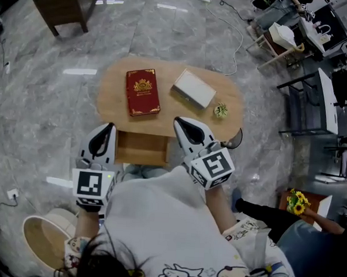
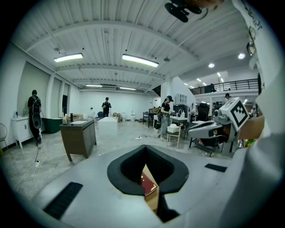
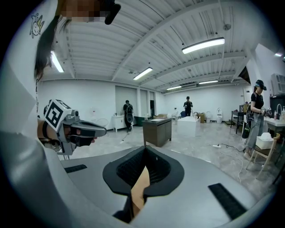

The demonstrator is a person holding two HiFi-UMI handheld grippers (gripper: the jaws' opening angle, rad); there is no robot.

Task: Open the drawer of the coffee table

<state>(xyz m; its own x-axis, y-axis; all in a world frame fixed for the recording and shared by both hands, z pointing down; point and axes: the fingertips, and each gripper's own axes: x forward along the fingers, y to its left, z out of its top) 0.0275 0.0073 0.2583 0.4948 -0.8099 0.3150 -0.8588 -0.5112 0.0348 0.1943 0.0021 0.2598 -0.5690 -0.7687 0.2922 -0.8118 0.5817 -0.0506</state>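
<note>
Grey veined marble floor surrounds an oval light-wood coffee table (image 1: 115, 79), whose tabletop carries a red hardcover book with gold ornament (image 1: 142, 92), a white rectangular box (image 1: 193, 88) and a small green sprig (image 1: 221, 110). From under its near edge a shallow light-wood drawer (image 1: 140, 149) stands pulled out toward the person, its bare bottom showing. The drawer's long axis runs across the head view, along the table's edge, and it slides toward the person. The left hand-held gripper (image 1: 108, 128) lies just beside the drawer's left side and points along it. The right hand-held gripper (image 1: 180, 122) lies just beside the drawer's right corner, with its tip over the table's edge in the head view. The drawer thus sits between the two, neither clearly nearer. How high either hangs above the drawer cannot be told. Each gripper's own view shows its jaws pressed together with nothing gripped, only wood seen through the slit. Judging by the exposed interior, the opening looks done or almost done, and any further pull would run straight toward the person.
</note>
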